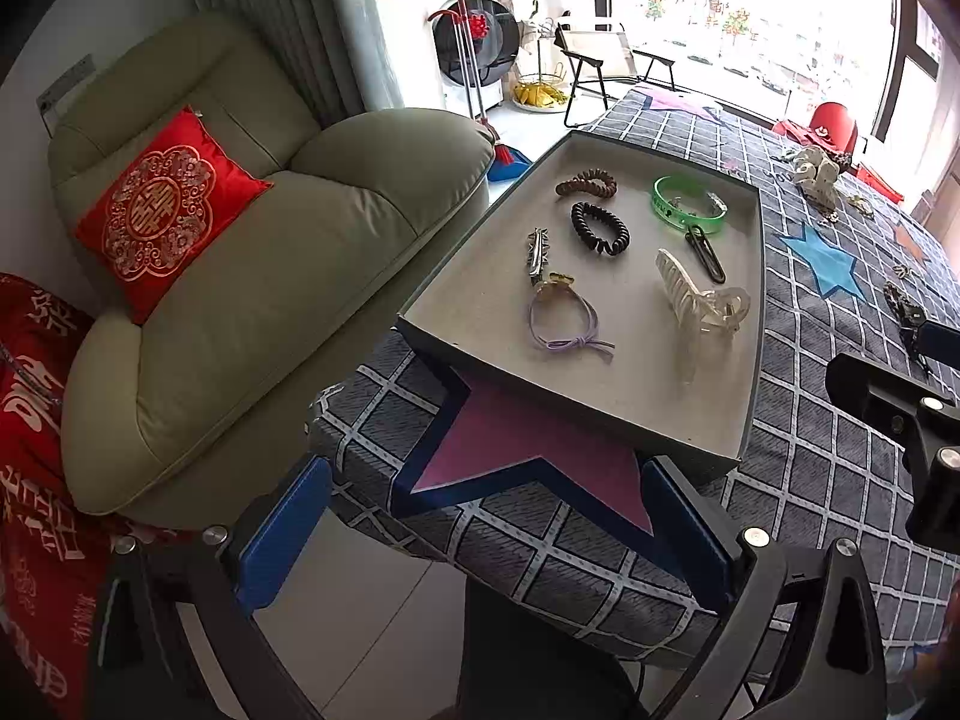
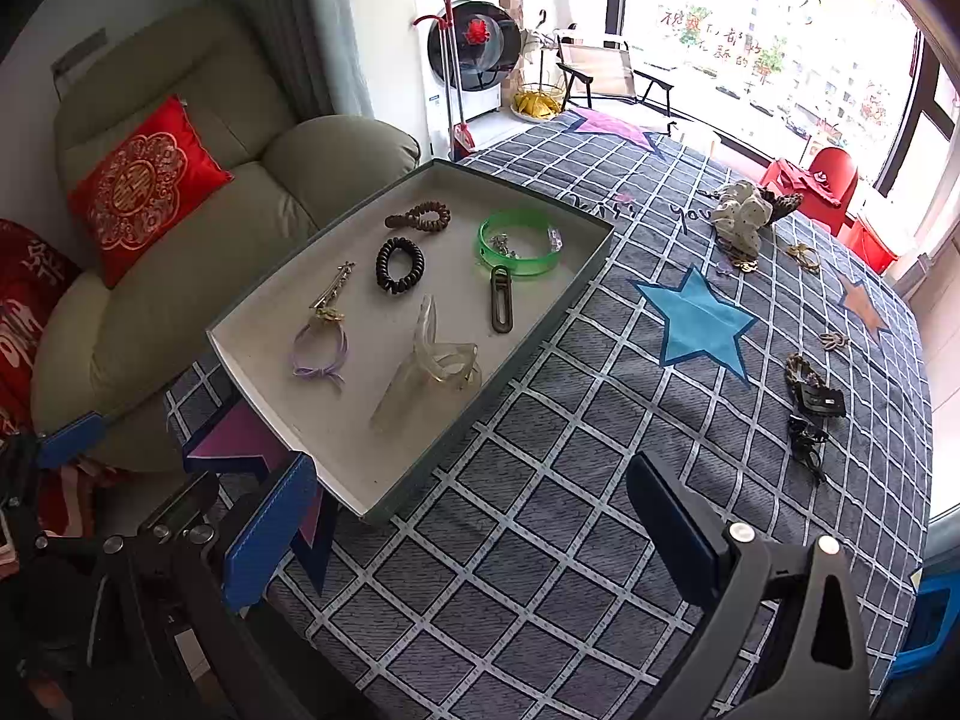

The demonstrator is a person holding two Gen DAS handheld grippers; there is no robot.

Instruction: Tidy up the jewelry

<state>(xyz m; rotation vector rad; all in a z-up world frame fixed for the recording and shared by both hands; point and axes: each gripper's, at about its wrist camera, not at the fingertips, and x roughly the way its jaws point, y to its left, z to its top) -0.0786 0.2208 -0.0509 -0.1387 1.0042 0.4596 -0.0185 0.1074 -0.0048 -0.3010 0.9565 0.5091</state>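
The shallow grey tray (image 2: 543, 324) is sitting at the sofa-side corner of the table, and it is already holding a good share of the jewelry and hair pieces. Inside it are lying a brown beaded bracelet (image 2: 420, 217), a dark spiral hair tie (image 2: 400, 265), a green bangle (image 2: 517, 242), a dark oblong clip (image 2: 501, 299), a clear claw clip (image 2: 432, 363), a lilac cord bracelet (image 2: 321, 350) and a slim metal barrette (image 2: 333, 293), all spread apart from one another.

Out past the tray's window-side wall, loose pieces are still waiting on the checked tablecloth (image 2: 540, 540): a cream scrunchie (image 2: 743, 213) with small gold bits beside it, a little knotted piece (image 2: 833, 340), and a dark tangle of clips and chain (image 2: 810, 414) furthest from the tray. So I am judging the job as well under way, with those still to be gathered.

The left gripper (image 1: 486, 531) is hovering at the tray's near corner, jaws spread wide and empty. The right gripper (image 2: 474, 531) is hanging over bare cloth beside the tray, likewise spread and carrying nothing.
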